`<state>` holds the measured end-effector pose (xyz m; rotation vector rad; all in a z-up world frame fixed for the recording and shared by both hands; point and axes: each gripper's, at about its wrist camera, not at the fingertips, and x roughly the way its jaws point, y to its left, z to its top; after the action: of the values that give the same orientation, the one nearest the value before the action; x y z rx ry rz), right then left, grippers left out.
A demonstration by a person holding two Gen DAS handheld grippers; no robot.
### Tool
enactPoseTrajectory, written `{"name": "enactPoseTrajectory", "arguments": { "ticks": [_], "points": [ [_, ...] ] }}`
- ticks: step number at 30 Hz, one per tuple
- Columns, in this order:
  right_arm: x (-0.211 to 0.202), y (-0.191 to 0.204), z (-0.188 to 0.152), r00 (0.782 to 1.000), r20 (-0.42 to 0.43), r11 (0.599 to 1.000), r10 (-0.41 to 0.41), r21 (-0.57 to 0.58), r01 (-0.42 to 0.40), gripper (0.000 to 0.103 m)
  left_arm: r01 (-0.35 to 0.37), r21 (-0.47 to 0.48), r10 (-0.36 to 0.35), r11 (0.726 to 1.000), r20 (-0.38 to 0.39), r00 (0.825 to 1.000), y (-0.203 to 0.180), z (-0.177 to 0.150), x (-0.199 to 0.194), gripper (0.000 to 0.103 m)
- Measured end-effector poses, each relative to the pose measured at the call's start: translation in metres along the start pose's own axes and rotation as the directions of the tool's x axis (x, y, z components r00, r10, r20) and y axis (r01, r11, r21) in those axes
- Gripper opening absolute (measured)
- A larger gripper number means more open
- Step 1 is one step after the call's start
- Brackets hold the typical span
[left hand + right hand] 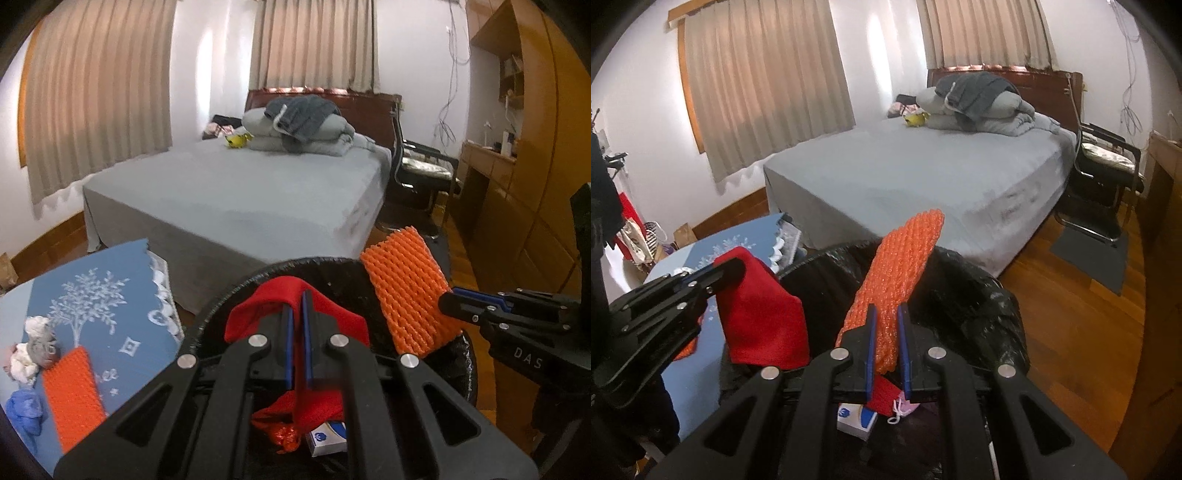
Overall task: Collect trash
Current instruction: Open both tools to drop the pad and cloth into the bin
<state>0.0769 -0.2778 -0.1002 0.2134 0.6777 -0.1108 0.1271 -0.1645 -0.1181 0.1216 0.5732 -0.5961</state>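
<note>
Left gripper (297, 325) is clamped on a soft red cloth (325, 314), low centre over the black-lined bin (979, 295). Right gripper (886, 338) pinches a knobbly orange foam net (897, 266) mid-frame, above the same bin.

The cloth (347, 317) is plain red, the foam net (905, 258) orange with a woven mesh pattern. The bin liner (979, 295) is glossy black. The table (122, 317) is blue with a white tree print.

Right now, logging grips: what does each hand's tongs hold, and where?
Left tongs: red cloth, pinched at a fold. Right tongs: orange foam net, at its lower end.
</note>
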Motion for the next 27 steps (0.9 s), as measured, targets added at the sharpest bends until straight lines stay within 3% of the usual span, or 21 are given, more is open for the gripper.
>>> {"name": "enactPoseTrajectory", "arguments": {
  "ticks": [3,5,10,15,20,27],
  "points": [
    [0.005,-0.004,-0.003,1.0,-0.019,1.0,-0.012,0.006,0.012,0.014,0.008,-0.004,-0.008,1.0,-0.026,1.0,-0.001,-0.003,0.009,0.019],
    [0.007,-0.008,-0.005,0.999,-0.031,1.0,-0.022,0.011,0.022,0.018,0.006,-0.006,-0.006,1.0,-0.038,0.999,0.0,-0.007,0.012,0.036],
    [0.008,-0.013,-0.009,0.999,-0.035,0.999,-0.038,0.023,0.039,0.038,-0.021,-0.014,0.021,1.0,-0.045,0.999,0.007,-0.013,0.01,0.046],
    [0.003,-0.01,-0.008,0.997,-0.001,0.997,-0.073,0.023,0.073,0.089,-0.076,-0.039,0.075,0.996,-0.028,0.997,0.023,-0.014,-0.004,0.061],
    [-0.004,0.001,-0.003,0.997,0.042,0.997,-0.07,0.014,0.07,0.097,-0.152,-0.066,0.152,0.986,0.007,0.988,0.044,-0.013,-0.023,0.081],
    [-0.005,0.032,0.007,0.997,0.071,1.0,-0.022,-0.004,0.022,0.097,-0.257,-0.111,0.26,0.96,0.02,0.965,0.086,-0.019,-0.054,0.085]
  ]
}}
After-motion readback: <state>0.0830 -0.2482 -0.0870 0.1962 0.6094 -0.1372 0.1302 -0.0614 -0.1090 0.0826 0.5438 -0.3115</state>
